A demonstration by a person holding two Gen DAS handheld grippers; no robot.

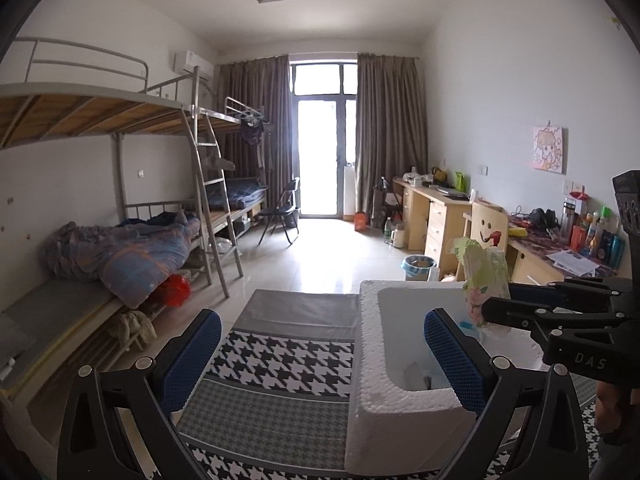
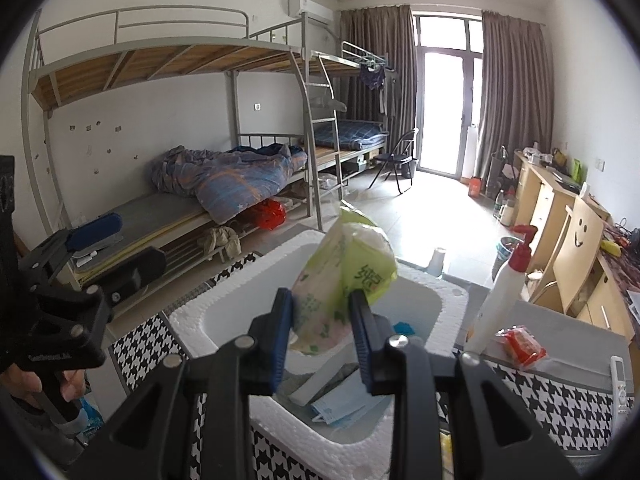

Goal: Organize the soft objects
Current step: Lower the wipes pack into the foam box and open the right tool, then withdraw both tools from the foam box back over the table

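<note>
My right gripper (image 2: 320, 316) is shut on a soft green-and-white tissue pack (image 2: 344, 276) and holds it above the white foam box (image 2: 452, 292). The pack (image 1: 482, 276) and right gripper (image 1: 486, 312) also show in the left wrist view, over the foam box (image 1: 368, 344). Blue face masks (image 2: 340, 404) lie inside the box. My left gripper (image 1: 320, 344) is open and empty, its right finger at the box's near left wall, above the houndstooth cloth (image 1: 280, 364).
A white pump bottle with red cap (image 2: 504, 292), a red packet (image 2: 520, 346) and a white remote (image 2: 622, 384) are on the cloth right of the box. Bunk beds (image 1: 120, 248) stand left, desks (image 1: 440, 216) right, a bucket (image 1: 418, 266) on the floor.
</note>
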